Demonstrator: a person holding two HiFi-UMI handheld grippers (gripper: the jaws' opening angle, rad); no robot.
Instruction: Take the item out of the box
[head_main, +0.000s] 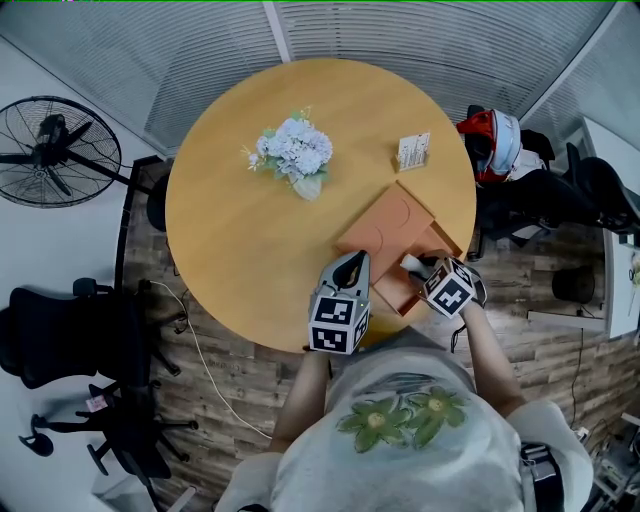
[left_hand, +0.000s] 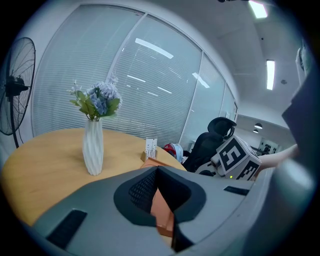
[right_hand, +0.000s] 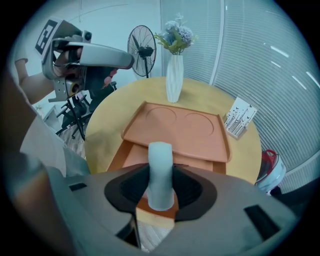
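An orange box (head_main: 395, 228) lies open at the table's near right edge, its lid (right_hand: 180, 127) folded back past the tray (right_hand: 131, 156). My right gripper (right_hand: 161, 189) is shut on a pale, rounded cylindrical item (right_hand: 160, 162) and holds it just above the tray. In the head view the item (head_main: 410, 263) shows white at the tip of the right gripper (head_main: 418, 268). My left gripper (head_main: 352, 264) reaches the box's near left corner. Its jaws meet at the tips in the left gripper view, with the left gripper (left_hand: 156, 172) closed on an orange edge of the box (left_hand: 163, 212).
A white vase of pale flowers (head_main: 293, 153) stands mid-table, and a small card stand (head_main: 413, 150) sits at the far right. Around the round wooden table (head_main: 230, 250) are a floor fan (head_main: 55, 150), black chairs (head_main: 70, 335) and a red-and-white bag (head_main: 492, 140).
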